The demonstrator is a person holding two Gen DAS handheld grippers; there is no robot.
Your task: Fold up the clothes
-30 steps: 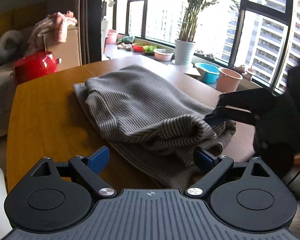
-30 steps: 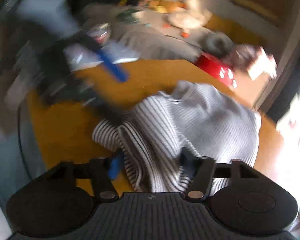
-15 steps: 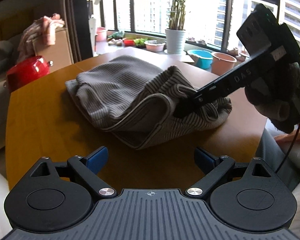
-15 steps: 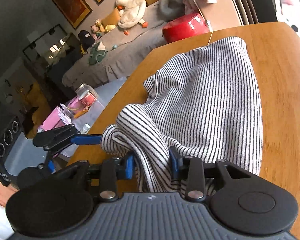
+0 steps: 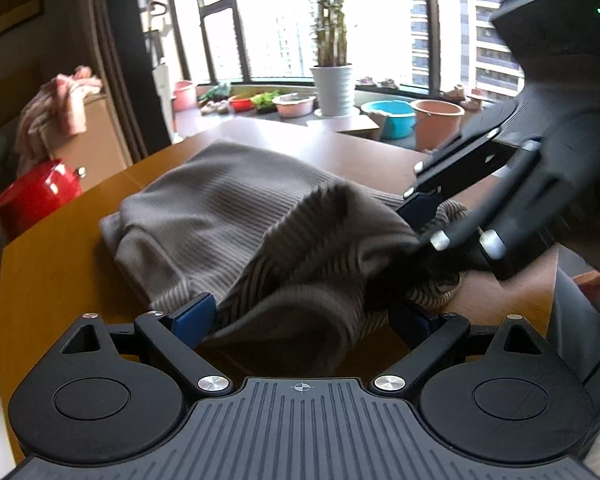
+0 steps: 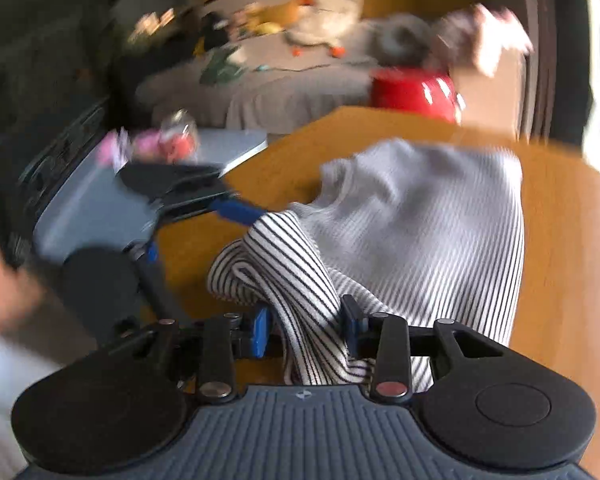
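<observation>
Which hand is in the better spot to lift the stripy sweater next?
Probably the right. The right tool has a bunch of the striped sweater between its fingers, though they are opening. The left tool stands wide open, with cloth only loosely between its fingers.

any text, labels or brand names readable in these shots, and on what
None can be read in either view.
right gripper: its body shows only a green light, no legible marking.
left gripper: a small crosshair mark on its grey plate, no letters.
striped sweater: no tag or print visible.
red pot: no label visible; the right wrist view is too blurred for any text.
</observation>
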